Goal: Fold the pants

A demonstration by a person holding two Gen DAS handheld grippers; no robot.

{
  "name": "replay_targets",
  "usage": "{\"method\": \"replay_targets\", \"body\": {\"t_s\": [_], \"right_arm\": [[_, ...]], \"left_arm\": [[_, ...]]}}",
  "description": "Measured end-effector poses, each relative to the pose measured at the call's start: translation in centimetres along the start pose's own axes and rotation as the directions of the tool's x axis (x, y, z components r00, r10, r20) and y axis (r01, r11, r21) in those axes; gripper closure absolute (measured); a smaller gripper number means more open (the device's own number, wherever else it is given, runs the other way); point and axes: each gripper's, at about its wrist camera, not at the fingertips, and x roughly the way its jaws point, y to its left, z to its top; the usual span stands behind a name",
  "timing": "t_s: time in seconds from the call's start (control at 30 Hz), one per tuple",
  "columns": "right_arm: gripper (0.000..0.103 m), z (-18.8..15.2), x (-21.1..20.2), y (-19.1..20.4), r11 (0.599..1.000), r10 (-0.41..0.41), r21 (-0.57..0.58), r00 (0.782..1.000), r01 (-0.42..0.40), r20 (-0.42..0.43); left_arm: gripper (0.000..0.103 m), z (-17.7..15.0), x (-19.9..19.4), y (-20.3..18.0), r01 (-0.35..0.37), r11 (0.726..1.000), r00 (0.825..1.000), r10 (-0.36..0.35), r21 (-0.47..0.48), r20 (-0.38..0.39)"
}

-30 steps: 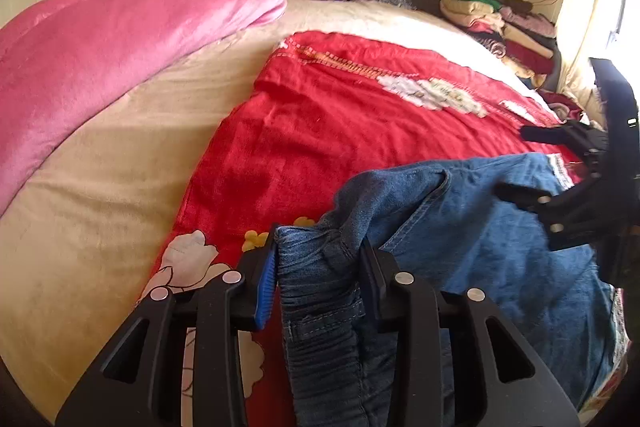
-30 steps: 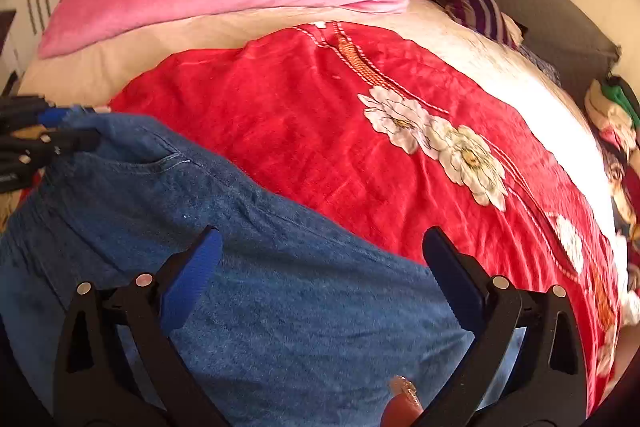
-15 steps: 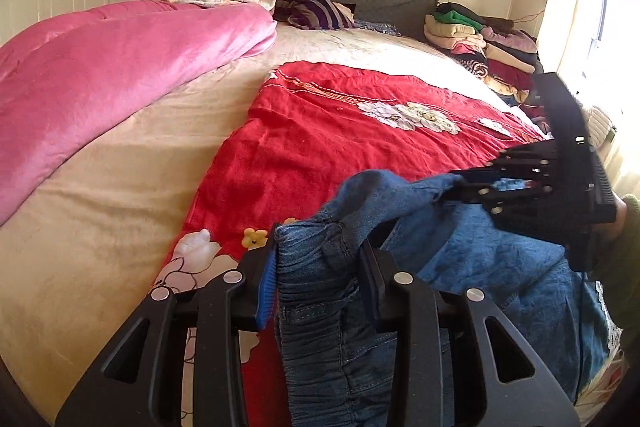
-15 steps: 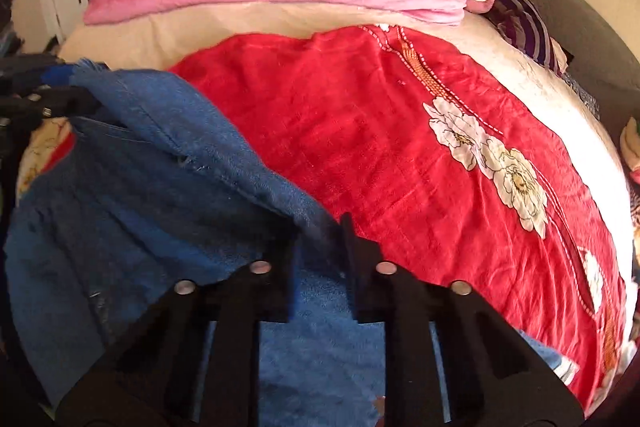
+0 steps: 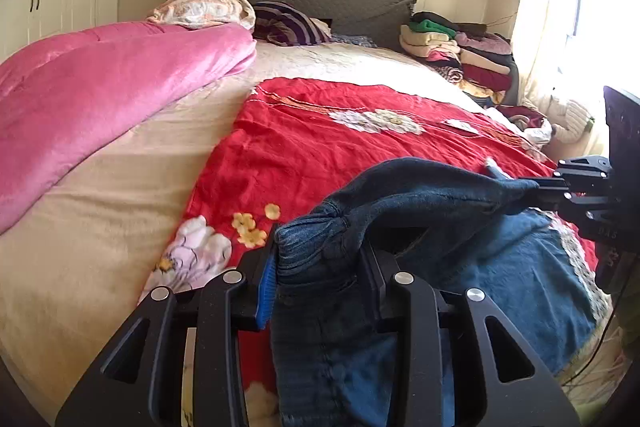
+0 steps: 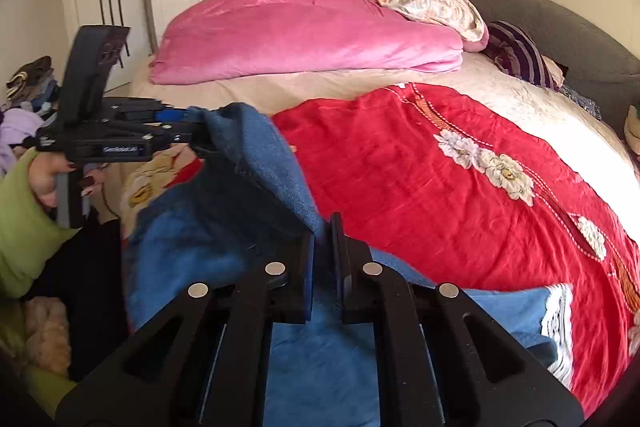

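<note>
Both the left gripper (image 5: 320,267) and right gripper (image 6: 322,251) are clamped on the jeans (image 6: 256,163), lifted over the red blanket (image 6: 440,187) — heavy, floppy denim, best pinched at the thick waistband.

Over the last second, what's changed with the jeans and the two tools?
The right tool, open above the jeans a second ago, closed on their edge and lifted it. The left tool kept its grip on the waistband and rose too. The red floral sheet stayed put.
</note>
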Motion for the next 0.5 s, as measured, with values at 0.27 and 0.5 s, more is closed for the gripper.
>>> {"method": "replay_targets", "body": {"t_s": [0.27, 0.5], "right_arm": [[0.1, -4.0, -2.2, 5.1, 0.995, 0.098, -0.014, 0.994, -0.099, -0.04], [0.1, -5.6, -2.4, 7.9, 0.989, 0.142, -0.034, 0.987, -0.144, -0.074]], "left_arm": [[0.068, -3.6, -2.8, -0.3, -0.008, 1.0, 0.997, 0.01, 0.027, -0.071], [0.065, -6.1, -3.9, -0.1, -0.028, 0.999, 0.991, 0.03, 0.02, -0.13]]}}
